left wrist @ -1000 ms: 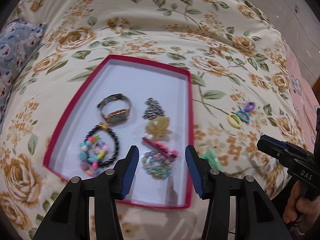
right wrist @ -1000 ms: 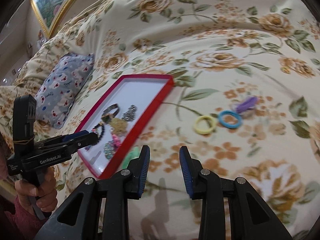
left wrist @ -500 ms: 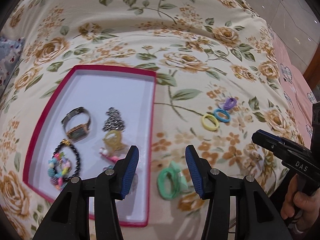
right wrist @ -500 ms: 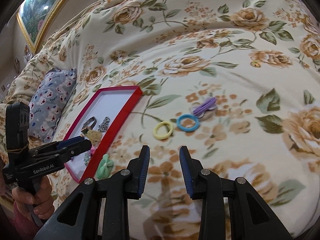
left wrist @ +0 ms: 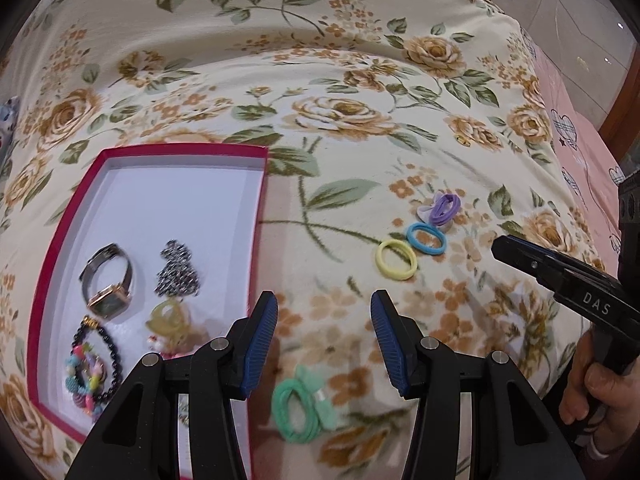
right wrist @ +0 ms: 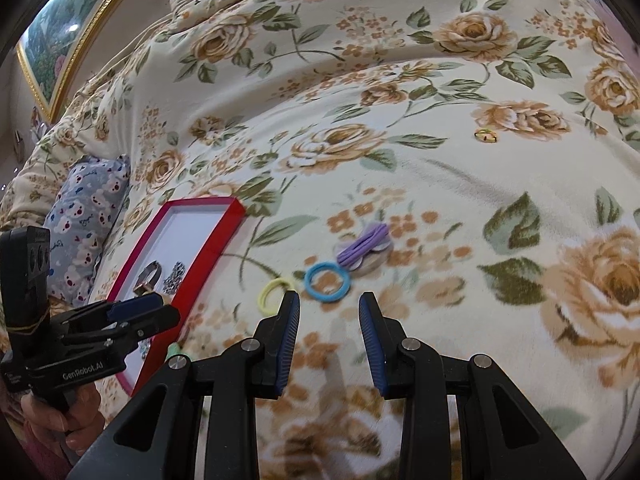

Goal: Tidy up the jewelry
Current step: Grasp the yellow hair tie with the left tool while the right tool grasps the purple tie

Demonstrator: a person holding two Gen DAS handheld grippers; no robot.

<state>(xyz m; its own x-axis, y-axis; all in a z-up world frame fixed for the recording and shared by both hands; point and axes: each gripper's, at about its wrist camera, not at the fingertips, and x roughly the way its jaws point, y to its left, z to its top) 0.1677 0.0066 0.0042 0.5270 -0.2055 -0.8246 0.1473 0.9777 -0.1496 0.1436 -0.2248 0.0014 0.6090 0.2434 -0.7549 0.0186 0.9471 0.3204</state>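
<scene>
The left tongs (left wrist: 324,340) hang released over the floral bedspread (left wrist: 340,80), blue pads spread wide with nothing between them. Just below and between the pads lies a green hair tie (left wrist: 298,404), bunched in loops on the bedspread, outside the box. The left finger (left wrist: 260,340) overlaps the right rim of the red box (left wrist: 256,240), a shallow tray with a white floor. Inside it, toward the near half, rest a wristwatch (left wrist: 108,282) with a metal band, a dark sparkly ornament (left wrist: 176,270) beside it, a yellowish clip (left wrist: 168,320) below that, and a black bead bracelet (left wrist: 106,356) ringed around a cluster of coloured beads (left wrist: 86,376). The far half of the box floor is bare white.

The right tongs (right wrist: 328,340) are likewise released, pads apart and holding nothing, low over the bedspread. Just beyond their left pad lies a yellow hair tie (right wrist: 272,290), partly hidden by that pad; next to it sits a blue hair tie (right wrist: 326,282), and touching the blue one is a purple hair tie (right wrist: 362,250) lying across a pale round piece. These three form a diagonal row well apart from the red box.

Each tool shows in the other's view: the right one at the edge of the left camera, gripped by a hand (left wrist: 600,396), and the left one low at the side of the right camera, near the box's near corner. Farther off, a patterned blue pillow (right wrist: 88,216) lies beyond the box, and a gold-framed picture (right wrist: 68,32) hangs on the wall.
</scene>
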